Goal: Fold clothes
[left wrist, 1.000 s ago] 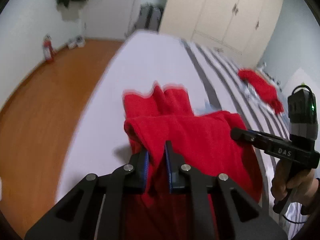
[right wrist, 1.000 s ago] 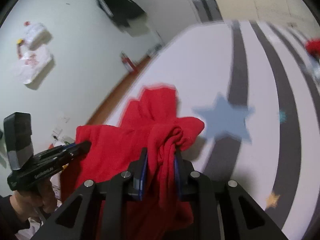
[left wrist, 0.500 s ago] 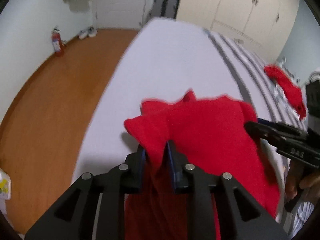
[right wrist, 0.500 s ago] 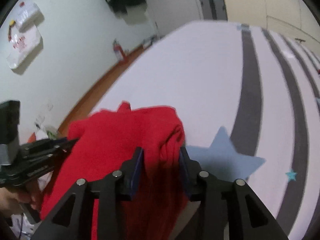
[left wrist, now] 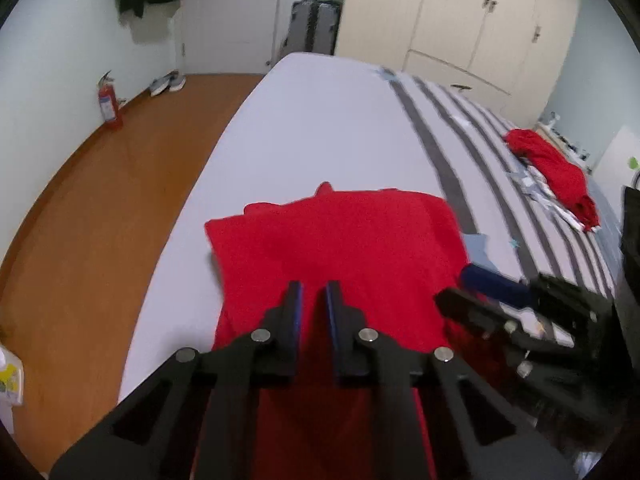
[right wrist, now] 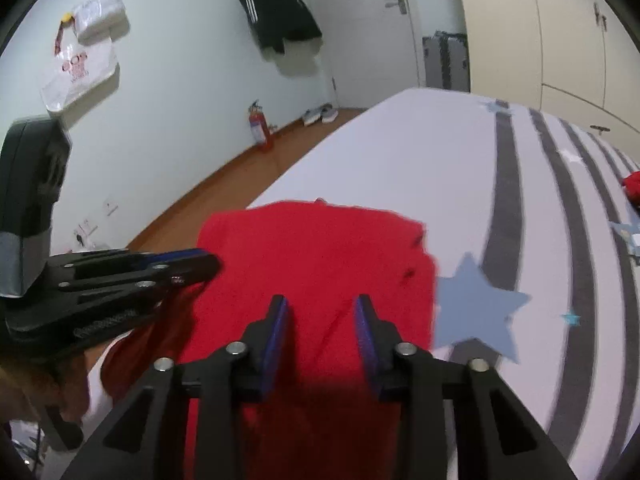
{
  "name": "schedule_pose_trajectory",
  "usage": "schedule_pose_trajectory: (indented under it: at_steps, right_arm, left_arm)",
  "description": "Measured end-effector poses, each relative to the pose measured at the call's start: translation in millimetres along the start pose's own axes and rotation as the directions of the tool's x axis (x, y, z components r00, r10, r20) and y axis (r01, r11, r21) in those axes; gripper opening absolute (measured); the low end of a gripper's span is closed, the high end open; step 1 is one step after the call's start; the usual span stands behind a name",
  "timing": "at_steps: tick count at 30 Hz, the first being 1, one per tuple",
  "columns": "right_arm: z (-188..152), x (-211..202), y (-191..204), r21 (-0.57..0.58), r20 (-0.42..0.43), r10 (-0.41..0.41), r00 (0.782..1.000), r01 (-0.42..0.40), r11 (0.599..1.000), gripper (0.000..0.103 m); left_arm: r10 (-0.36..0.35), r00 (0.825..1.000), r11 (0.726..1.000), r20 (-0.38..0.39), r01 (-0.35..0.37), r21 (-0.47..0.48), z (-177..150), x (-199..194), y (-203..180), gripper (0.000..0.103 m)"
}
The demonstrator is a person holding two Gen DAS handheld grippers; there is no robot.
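The red garment [left wrist: 340,240] lies folded over on the near part of the bed [left wrist: 320,120], its far edge doubled flat, its near part running under both tools toward the bed's near edge. The left gripper [left wrist: 313,300] hovers over the cloth; its fingers [left wrist: 294,304] stand a narrow gap apart and are closing, with no fold visibly pinched between them, so the garment reads as released. The right gripper [right wrist: 322,320] sits likewise above the cloth's right half, fingers [right wrist: 280,320] wider apart and also closing, empty as far as can be seen. Judgement: the placement suggests a fold just laid down, both tools poised over the near portion to take a fresh hold for the next fold. The bed carries a pale sheet with grey stripes [right wrist: 504,200] and a blue star [right wrist: 476,304] just right of the garment. A second red garment [left wrist: 552,168] lies far right. The room has a wooden floor [left wrist: 100,200], a fire extinguisher [left wrist: 108,100] by the left wall, a dark jacket [right wrist: 276,4] hung up, and cream wardrobes [left wrist: 460,20] at the far end.
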State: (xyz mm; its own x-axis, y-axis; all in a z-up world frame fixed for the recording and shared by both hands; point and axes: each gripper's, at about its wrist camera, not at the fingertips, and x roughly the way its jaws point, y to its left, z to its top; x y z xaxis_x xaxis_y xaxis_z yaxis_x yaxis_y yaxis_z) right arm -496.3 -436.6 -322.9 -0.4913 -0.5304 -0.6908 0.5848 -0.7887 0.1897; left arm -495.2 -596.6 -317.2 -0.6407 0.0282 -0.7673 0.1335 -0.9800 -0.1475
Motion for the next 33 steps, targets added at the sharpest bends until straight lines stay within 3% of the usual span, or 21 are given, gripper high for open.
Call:
schedule_pose_trajectory:
  at_steps: [6, 9, 12, 14, 17, 20, 24, 27, 30, 33]
  right_arm:
    - [22, 46, -14, 0.131, -0.029, -0.037, 0.999, 0.040, 0.991, 0.024]
    - [27, 61, -12, 0.103, -0.011, -0.078, 0.997, 0.078, 0.992, 0.022]
    - [31, 73, -20, 0.131, -0.014, -0.067, 0.998, 0.069, 0.989, 0.022]
    - [32, 74, -26, 0.151, -0.014, -0.053, 0.999, 0.054, 0.987, 0.022]
    - [37, 61, -31, 0.152, 0.001, -0.051, 0.999, 0.050, 0.987, 0.022]
    - [36, 20, -40, 0.147, 0.064, -0.109, 0.992, 0.099, 0.984, 0.024]
    - [17, -31, -29, 0.077, 0.123, -0.059, 0.991, 0.049, 0.996, 0.024]
    - [-5, -51, -7, 0.049, 0.128, 0.014, 0.992, -0.020, 0.999, 0.024]
    - [-22, -47, 9, 0.045, 0.095, 0.056, 0.994, -0.060, 0.997, 0.024]
    - [-40, -21, 8, 0.051, 0.026, 0.006, 1.000, -0.007, 0.999, 0.024]
  left_arm:
    - [0.052, 0.998, 0.998, -0.025, -0.053, -0.026, 19, 59, 15, 0.009]
    - [0.060, 0.997, 0.997, -0.043, -0.062, -0.048, 27, 78, 25, 0.009]
    - [0.056, 0.997, 0.997, -0.050, -0.058, -0.056, 33, 86, 27, 0.009]
    - [0.038, 0.998, 0.997, -0.044, -0.041, -0.072, 35, 81, 30, 0.009]
    - [0.028, 0.999, 0.987, 0.026, -0.023, -0.160, 37, 53, 48, 0.009]
    - [0.031, 0.995, 0.985, 0.097, -0.014, -0.170, 24, 10, 54, 0.009]
    - [-0.040, 0.994, 0.991, 0.104, 0.053, -0.126, -10, -32, 37, 0.009]
    - [-0.077, 0.994, 0.993, 0.072, 0.082, -0.082, -38, -42, 17, 0.009]
    - [-0.057, 0.998, 0.996, 0.029, 0.059, -0.067, -55, -34, 12, 0.009]
    - [-0.034, 0.999, 0.992, 0.006, 0.035, -0.117, -61, -28, 23, 0.008]
